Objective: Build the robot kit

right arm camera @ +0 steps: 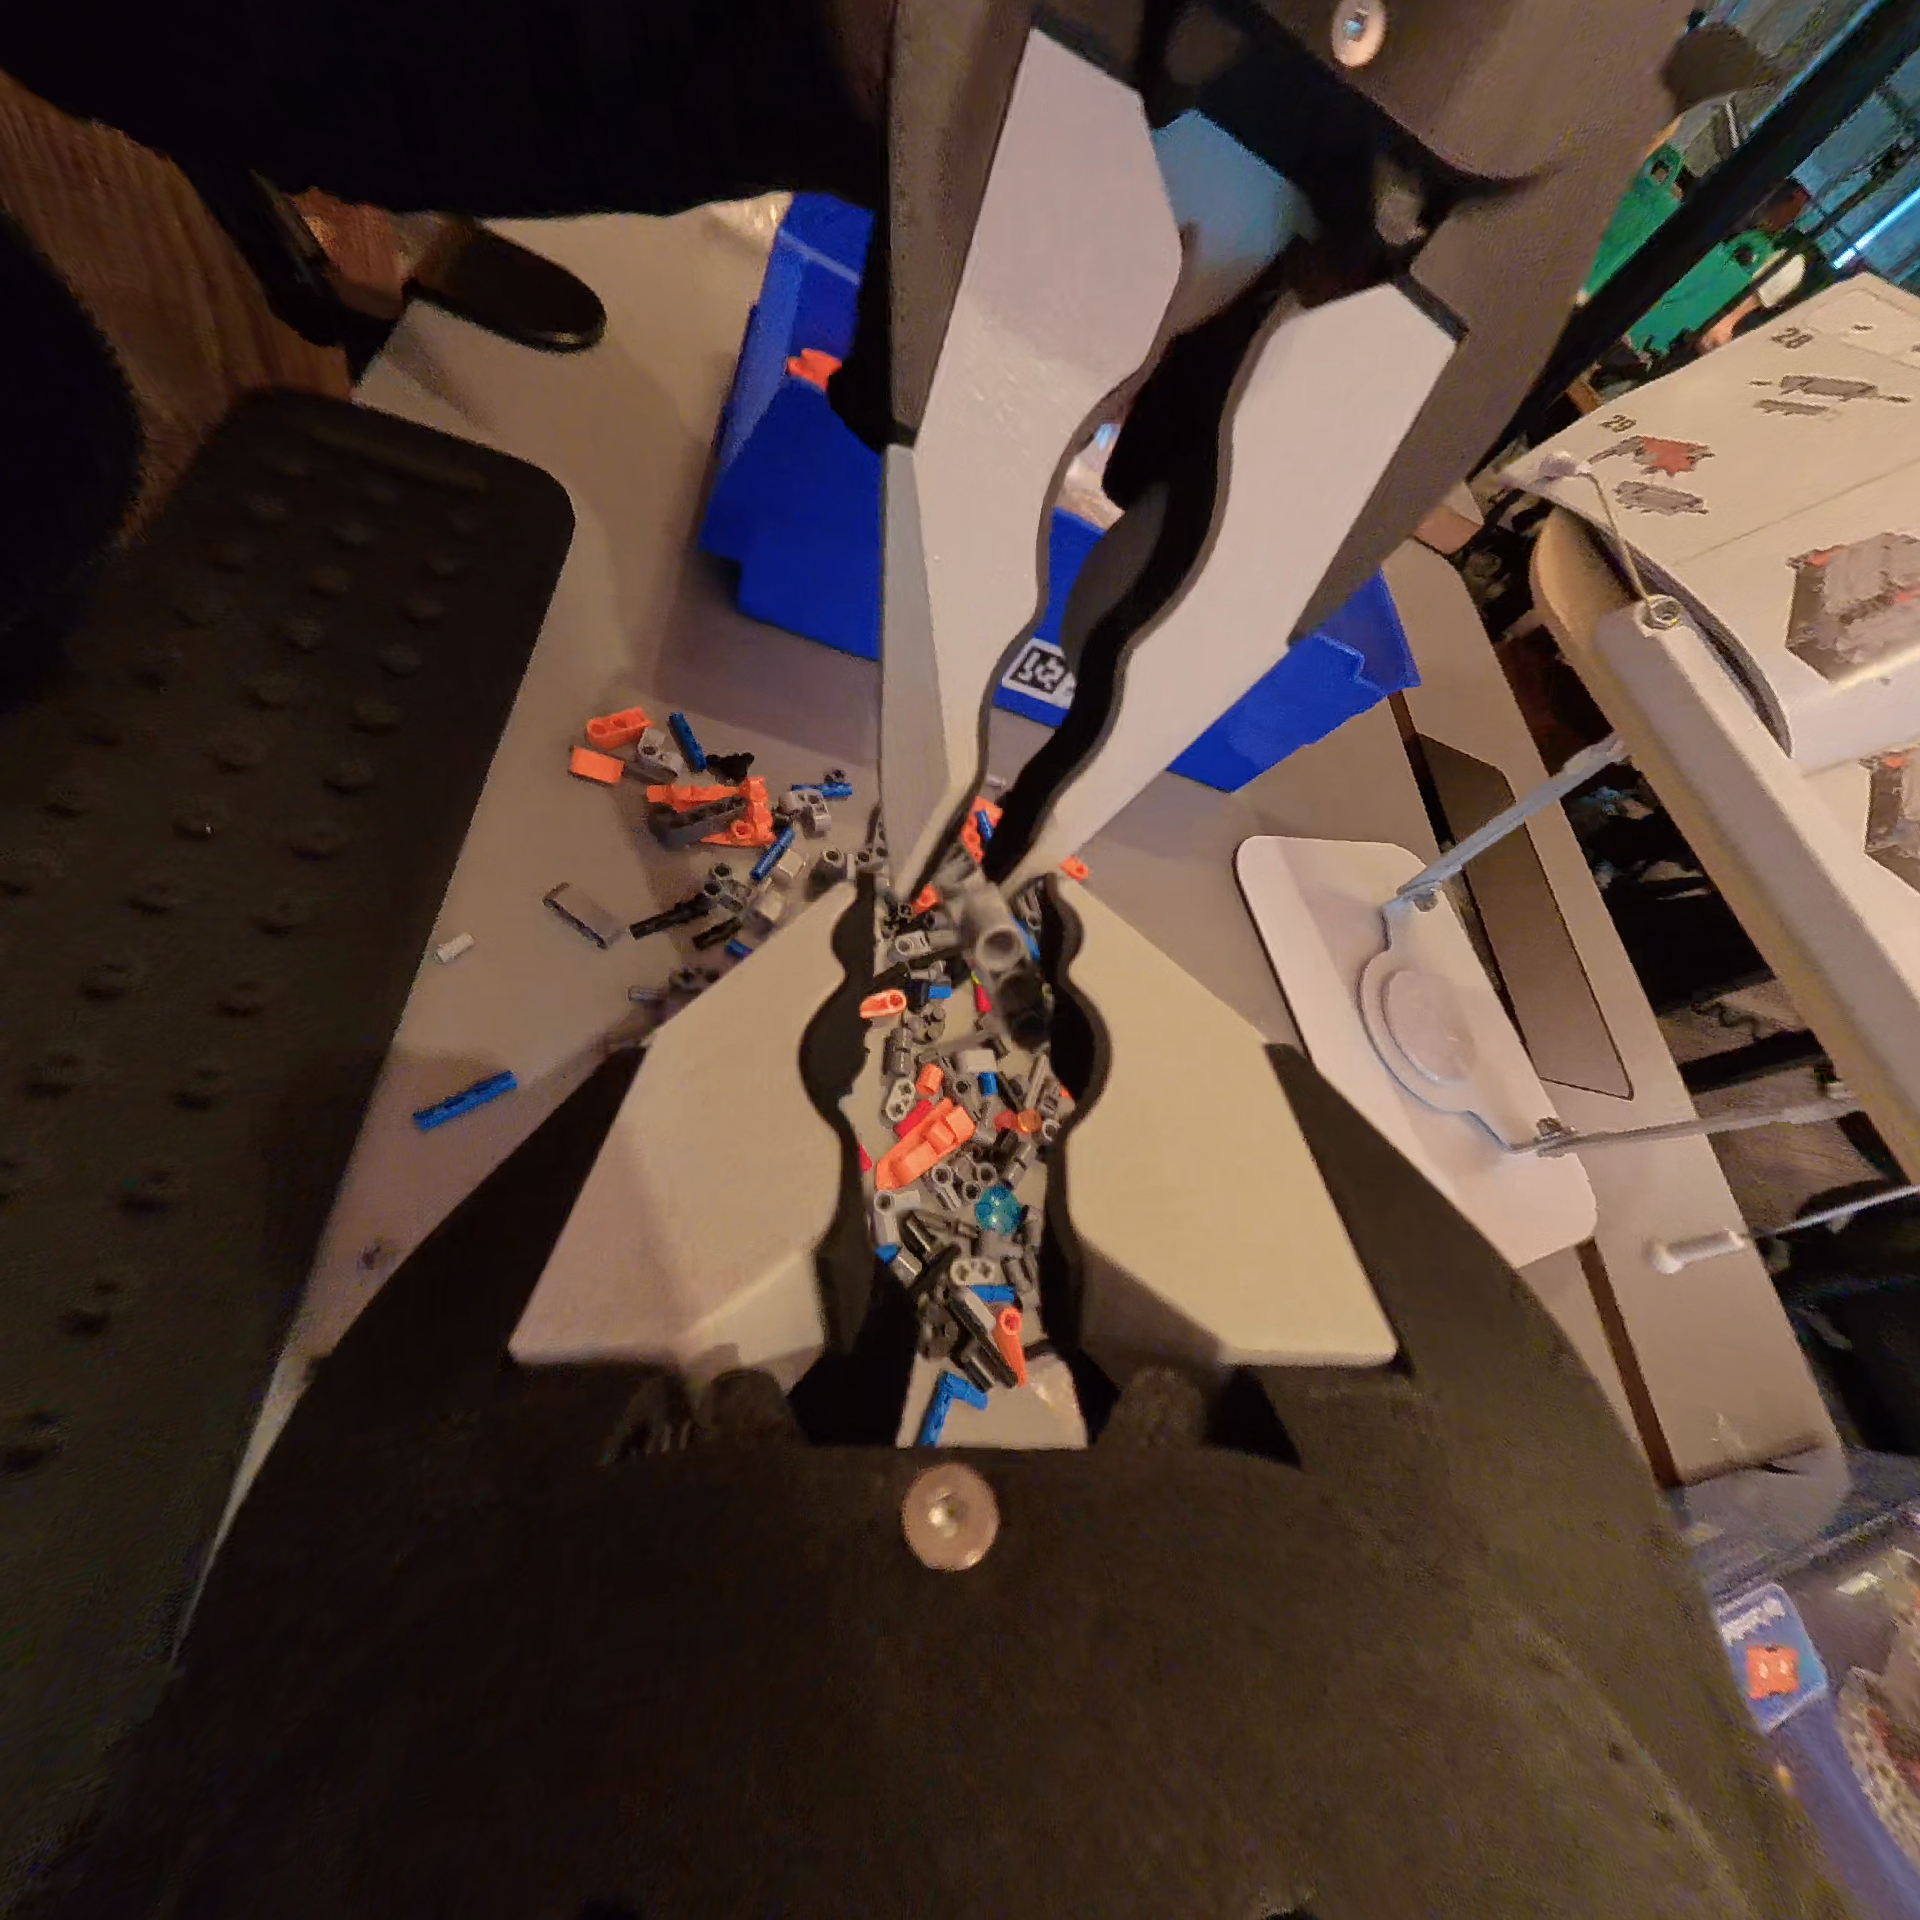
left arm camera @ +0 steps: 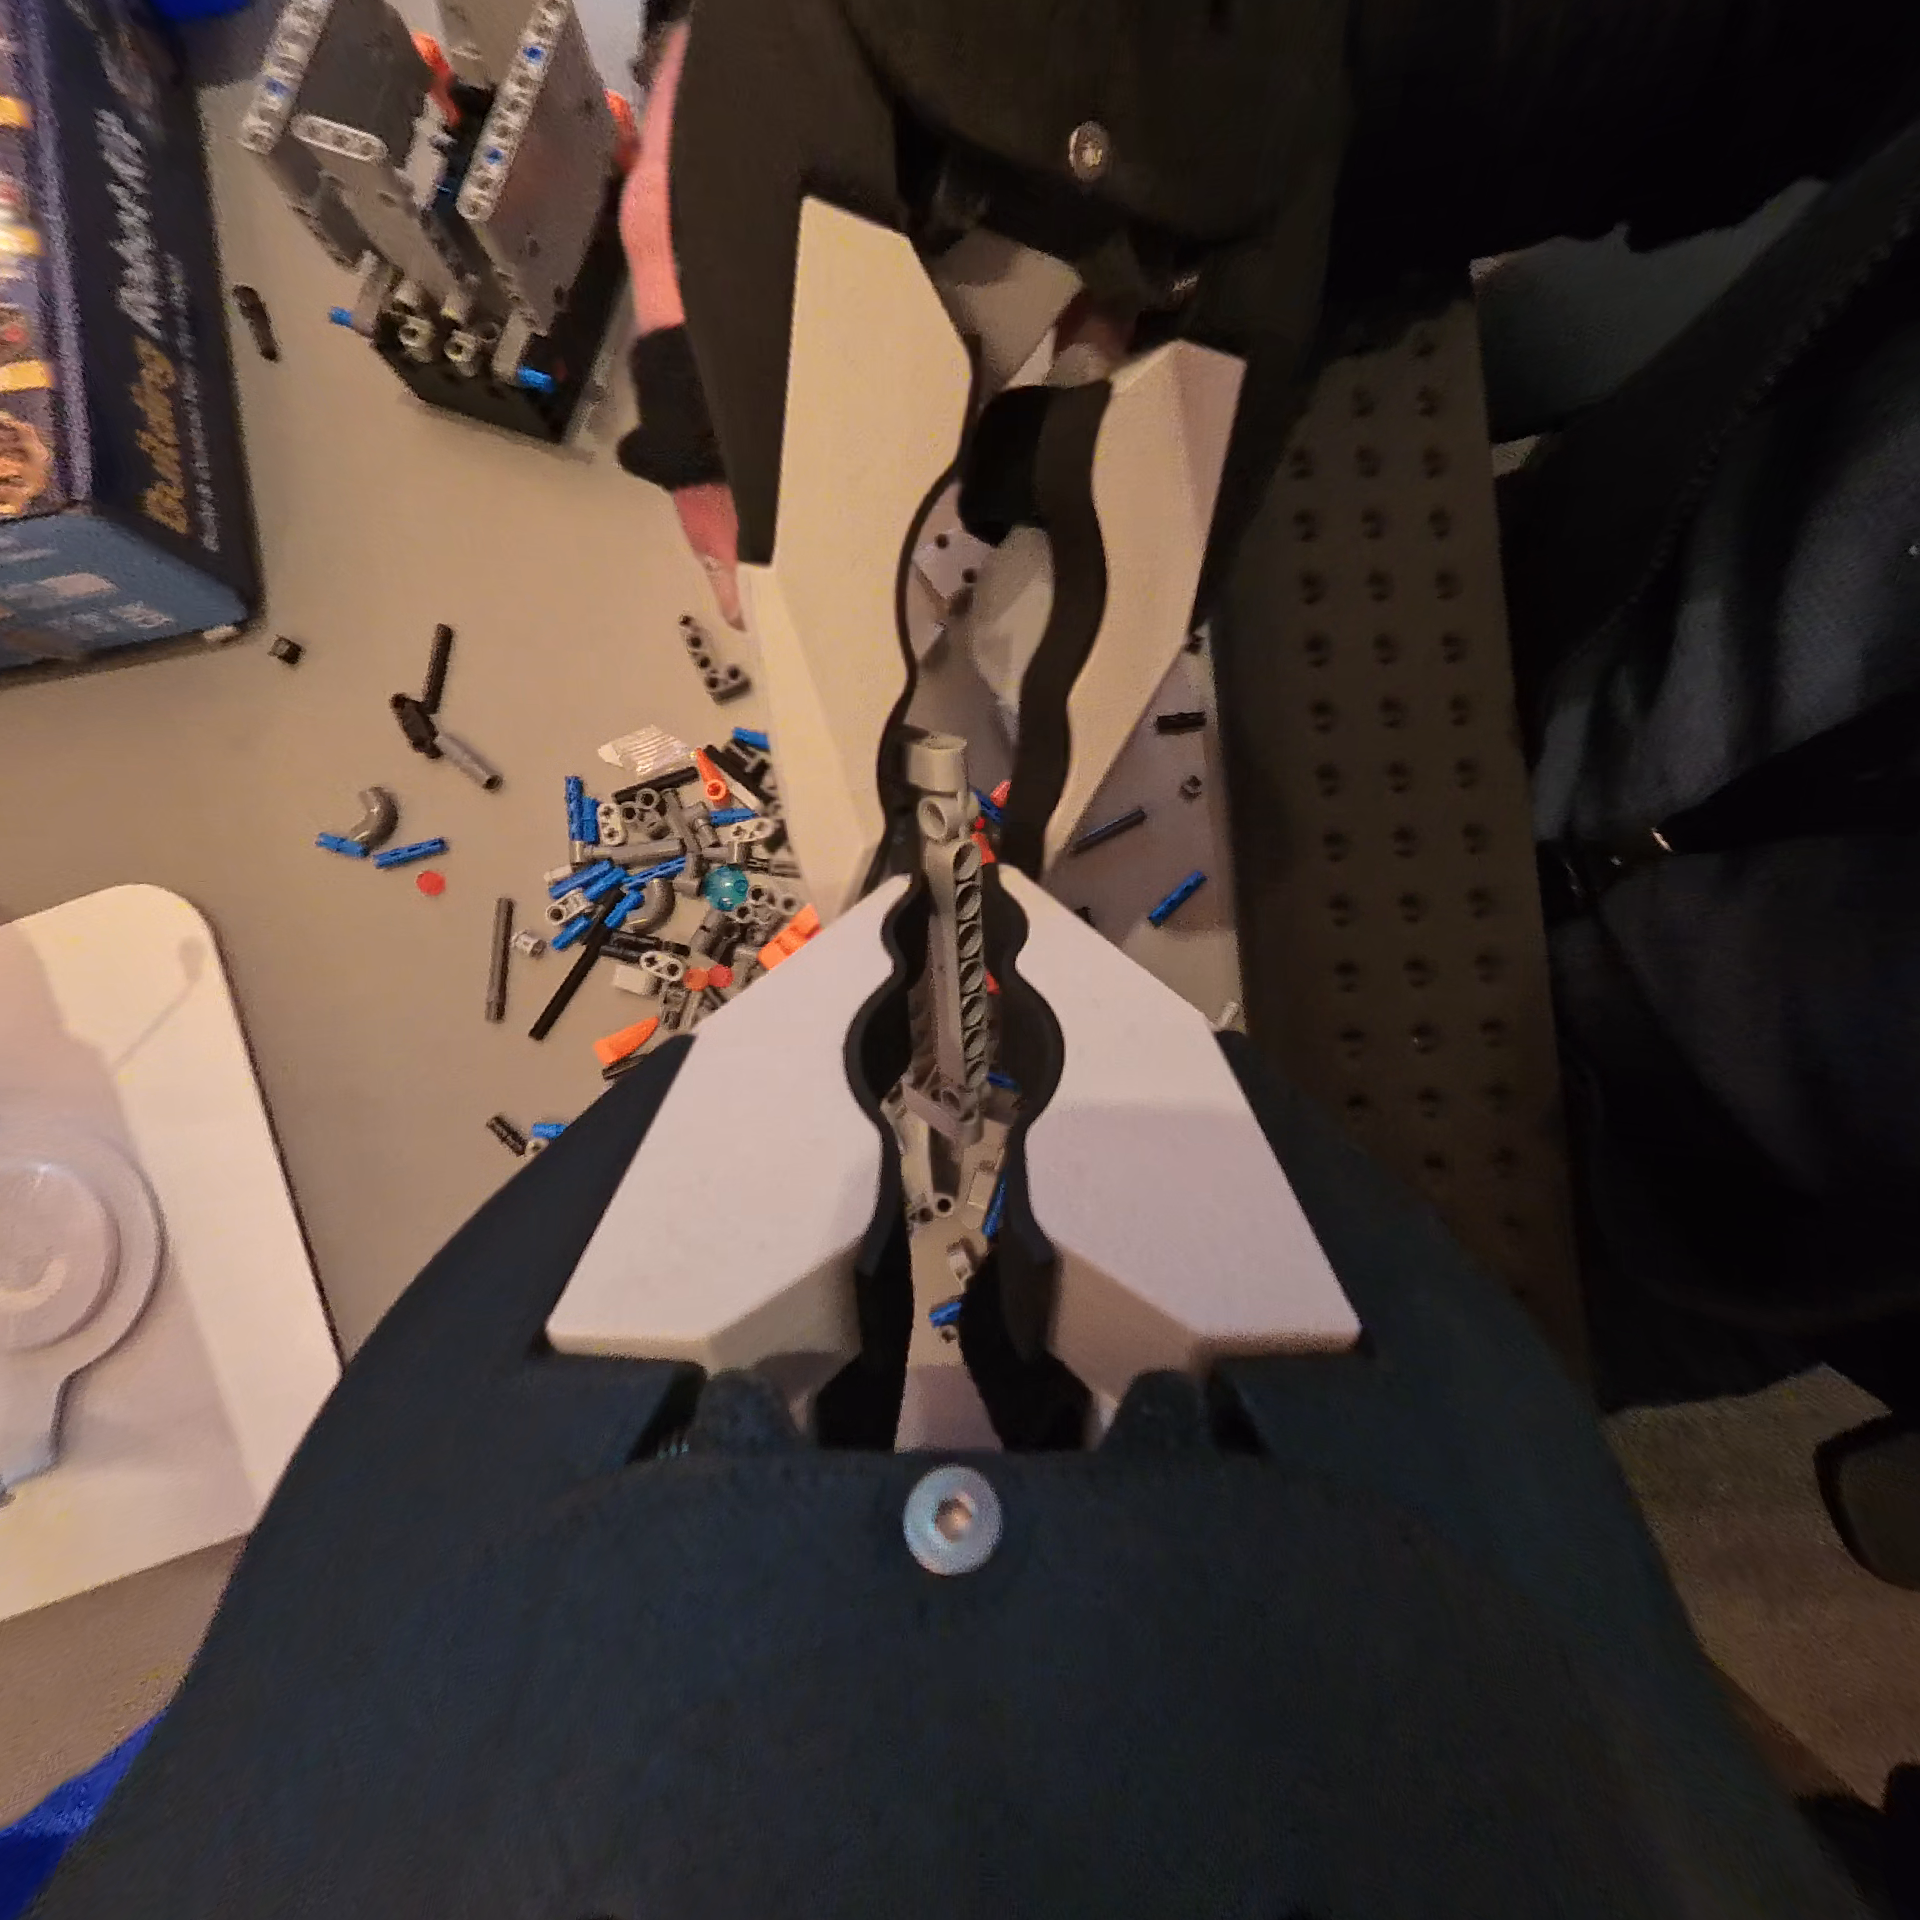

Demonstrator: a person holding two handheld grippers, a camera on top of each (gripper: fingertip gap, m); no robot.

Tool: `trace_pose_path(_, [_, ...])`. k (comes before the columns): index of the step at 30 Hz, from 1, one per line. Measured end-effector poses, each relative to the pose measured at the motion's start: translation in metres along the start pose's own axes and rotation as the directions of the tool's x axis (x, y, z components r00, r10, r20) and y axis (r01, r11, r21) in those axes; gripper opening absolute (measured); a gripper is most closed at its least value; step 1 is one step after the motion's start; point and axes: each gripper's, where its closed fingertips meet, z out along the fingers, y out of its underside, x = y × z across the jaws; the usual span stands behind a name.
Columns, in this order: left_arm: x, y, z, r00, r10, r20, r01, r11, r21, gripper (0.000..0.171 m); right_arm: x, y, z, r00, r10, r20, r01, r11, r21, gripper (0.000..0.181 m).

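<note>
My left gripper point(left arm camera: 953, 881) is shut on a grey perforated building-toy beam assembly point(left arm camera: 961, 956), held along its jaws above the grey table. The beam's grey connector end point(left arm camera: 940, 764) sticks out past the fingertips. My right gripper point(right arm camera: 956, 888) faces the left one tip to tip. Its jaws stand a little apart around that connector end point(right arm camera: 1000, 940) and do not seem to press on it. It also shows in the left wrist view point(left arm camera: 940, 821), and the left gripper shows in the right wrist view point(right arm camera: 951, 873). A pile of small grey, blue, black and orange pieces point(right arm camera: 956, 1143) lies below.
A partly built grey model point(left arm camera: 447, 197) and a dark box point(left arm camera: 114, 364) stand at the far left. A white stand with a clear disc point(right arm camera: 1423, 1039), a blue bin point(right arm camera: 800, 520), an open instruction booklet point(right arm camera: 1766, 499) and a black dimpled pad point(right arm camera: 239, 779) surround the pile. A gloved hand point(left arm camera: 675, 416) holds the right gripper. Less than 4 cm separates the two grippers' tips.
</note>
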Motion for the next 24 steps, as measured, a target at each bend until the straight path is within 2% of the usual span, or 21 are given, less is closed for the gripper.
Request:
trace_pose_path(5, [0.002,0.0,0.006,0.997,-0.007,-0.075,0.008,1.0,0.015,0.007,-0.004,0.008,-0.002,1.0,-0.002,0.024,0.003,0.999,-0.034,0.02])
trace_pose_path(7, [0.005,-0.002,0.005,0.994,-0.005,-0.108,0.008,0.999,0.032,0.008,-0.004,0.008,-0.004,1.0,0.001,0.031,0.0,1.0,-0.031,0.008])
trace_pose_path(12, [0.001,-0.01,-0.001,0.99,-0.019,-0.138,0.037,0.991,0.126,0.008,0.003,0.004,-0.01,0.996,0.078,0.044,-0.08,0.996,0.036,0.007])
trace_pose_path(20, [-0.009,-0.027,-0.025,0.998,-0.024,-0.065,0.042,0.957,0.287,0.03,0.026,0.008,-0.029,0.978,0.206,0.032,-0.208,0.971,0.116,0.005])
trace_pose_path(24, [-0.023,-0.021,-0.03,0.998,-0.054,0.031,0.043,0.957,0.285,0.032,0.034,0.009,-0.045,0.964,0.259,0.055,-0.265,0.952,0.155,0.005])
